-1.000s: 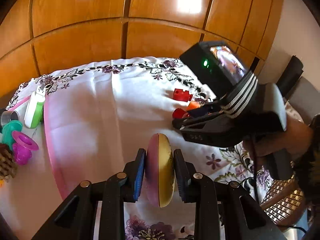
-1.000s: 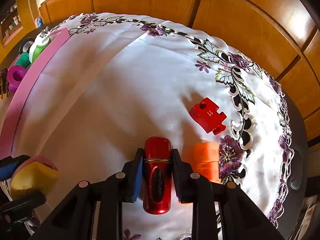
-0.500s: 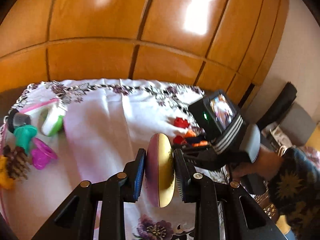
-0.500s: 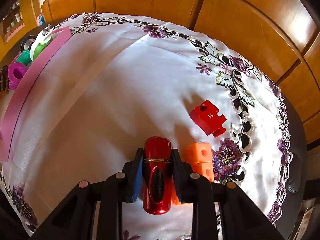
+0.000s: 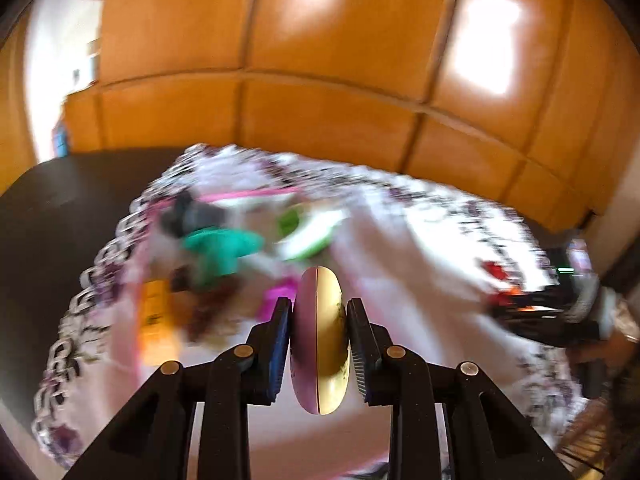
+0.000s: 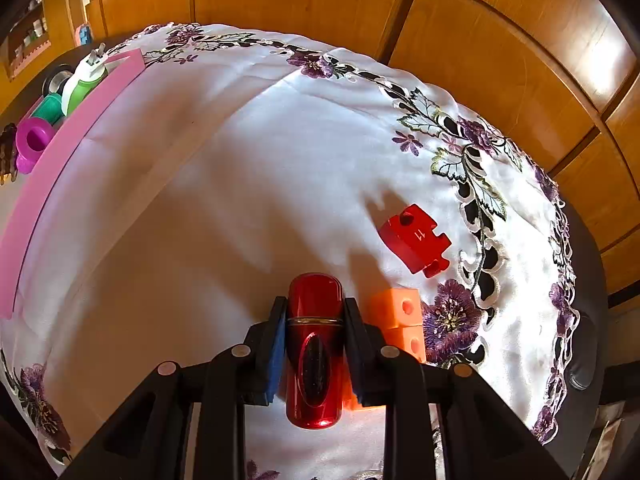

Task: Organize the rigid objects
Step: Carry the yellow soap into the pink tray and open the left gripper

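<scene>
My left gripper is shut on a flat pink-and-gold disc, held on edge above the table. The left wrist view is blurred; beyond the disc lie a teal piece, a green-and-white item, a magenta ring and an orange item. My right gripper is shut on a shiny red cylinder, low over the white floral tablecloth. A red puzzle-shaped block and an orange block lie just right of it.
A pink mat at the table's left edge holds a magenta ring, a teal piece and a green-and-white item. Wooden panelling stands behind the table. The right gripper shows at the right in the left wrist view.
My left gripper has swung left with the disc, and the cluster of items on the pink mat now sits ahead of it. My right gripper has hardly moved.
</scene>
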The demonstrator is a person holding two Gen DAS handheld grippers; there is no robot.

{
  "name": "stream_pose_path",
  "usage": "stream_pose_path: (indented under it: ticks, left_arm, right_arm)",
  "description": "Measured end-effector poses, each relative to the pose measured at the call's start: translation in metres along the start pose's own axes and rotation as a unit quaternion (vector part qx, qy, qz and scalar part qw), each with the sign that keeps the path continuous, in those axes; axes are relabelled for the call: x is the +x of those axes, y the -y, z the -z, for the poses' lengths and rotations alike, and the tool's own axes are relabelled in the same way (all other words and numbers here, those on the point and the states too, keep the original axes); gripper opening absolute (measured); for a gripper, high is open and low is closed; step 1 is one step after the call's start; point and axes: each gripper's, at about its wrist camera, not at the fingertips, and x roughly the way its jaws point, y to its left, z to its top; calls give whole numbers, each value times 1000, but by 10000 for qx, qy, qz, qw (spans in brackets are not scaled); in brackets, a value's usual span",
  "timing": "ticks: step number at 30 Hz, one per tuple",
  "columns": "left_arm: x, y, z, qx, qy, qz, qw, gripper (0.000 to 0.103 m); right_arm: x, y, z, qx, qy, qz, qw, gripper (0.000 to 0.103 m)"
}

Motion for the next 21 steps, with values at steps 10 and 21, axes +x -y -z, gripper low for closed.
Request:
stream_pose_path:
  ticks: [10,21]
  left_arm:
    - [22,-15,7,390,-109,-541,9977,29]
    - [20,-30,18,63,-156,-793,9967,35]
  right_arm:
    - [0,0,0,8,-1,0,10000,26]
    - [-1,-2,-1,-49,8,54,10000,26]
